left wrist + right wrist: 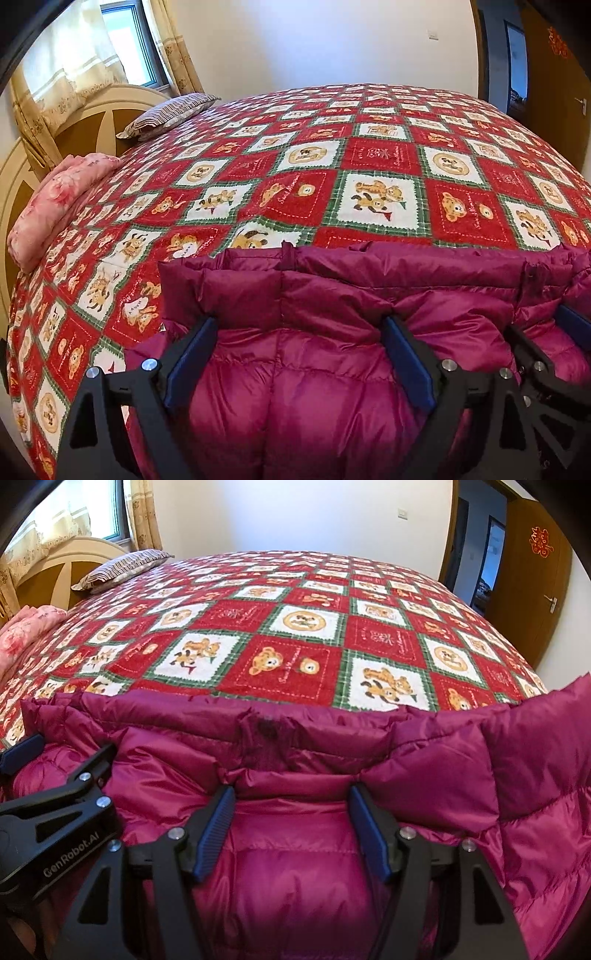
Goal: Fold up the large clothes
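- magenta down jacket [314, 369] lies at the near edge of the bed [332, 166], folded edge facing the far side, probably mid-fold
- left hand-held gripper [299, 332] is spread wide over the puffy bulk, not pinching
- right hand-held gripper [291, 805] is spread too, straddling the quilted panel, likely pressing it flat
- shiny slippery nylon, puffy baffles; the bed's teddy-bear quilt [295, 627] looks soft and flat

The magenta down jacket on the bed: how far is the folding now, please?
Done: the magenta down jacket lies on the bear-print bedspread, bunched into a thick bundle, so some folding seems made. In hand: the left hand-held gripper and right hand-held gripper both straddle padded folds, jaws wide, pinching nothing. Left: the right side stands up loose, so tucking and flattening remain.
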A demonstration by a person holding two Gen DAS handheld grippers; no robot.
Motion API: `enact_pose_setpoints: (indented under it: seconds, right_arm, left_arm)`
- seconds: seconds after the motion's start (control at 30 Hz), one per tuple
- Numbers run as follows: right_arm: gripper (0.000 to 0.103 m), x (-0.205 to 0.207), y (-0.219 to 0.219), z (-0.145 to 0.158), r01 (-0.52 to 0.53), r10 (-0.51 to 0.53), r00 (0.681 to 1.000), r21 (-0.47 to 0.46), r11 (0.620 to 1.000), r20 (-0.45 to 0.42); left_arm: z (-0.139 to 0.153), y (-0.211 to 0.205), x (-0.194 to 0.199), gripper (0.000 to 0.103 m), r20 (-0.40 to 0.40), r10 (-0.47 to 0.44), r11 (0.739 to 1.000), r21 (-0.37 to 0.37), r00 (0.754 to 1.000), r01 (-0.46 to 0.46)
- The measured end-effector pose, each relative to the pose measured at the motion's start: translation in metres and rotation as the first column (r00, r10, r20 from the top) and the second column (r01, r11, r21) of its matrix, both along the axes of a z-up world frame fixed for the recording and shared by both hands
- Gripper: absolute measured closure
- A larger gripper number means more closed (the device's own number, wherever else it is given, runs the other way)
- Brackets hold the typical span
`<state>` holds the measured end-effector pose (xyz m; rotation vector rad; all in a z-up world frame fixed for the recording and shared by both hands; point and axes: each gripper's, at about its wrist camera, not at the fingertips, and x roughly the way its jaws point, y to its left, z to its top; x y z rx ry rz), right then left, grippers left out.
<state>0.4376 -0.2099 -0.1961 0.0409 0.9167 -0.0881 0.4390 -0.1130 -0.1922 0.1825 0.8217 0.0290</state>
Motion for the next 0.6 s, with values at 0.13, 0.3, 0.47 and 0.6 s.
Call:
enact_pose_setpoints:
  seconds: [0.13,0.3,0.47,0.6]
  right_arm:
    - [0.034,0.001,0.000,0.000,0.000,0.000,1.000,0.000,1.000,0.001]
    - [0.034,0.002,0.001,-0.001,-0.001,0.001,1.000,-0.004,1.000,-0.002]
    - [0.034,0.005,-0.001,0.001,-0.014,0.014,1.000,0.002,1.000,-0.023]
    - [0.034,-0.002,0.003,0.009,-0.019,0.018,0.999,-0.020,1.000,-0.036]
  left_arm:
    - [-0.001,-0.002,0.001,0.010,0.000,0.003,1.000,0.006,1.000,-0.003]
    - [-0.002,-0.003,0.002,0.010,-0.007,0.002,1.000,0.016,1.000,-0.002]
    - [0.009,0.006,-0.004,0.010,-0.038,-0.001,1.000,-0.007,0.999,0.001]
    - [0.033,0.022,-0.037,0.010,-0.010,-0.005,1.000,-0.028,1.000,0.005]
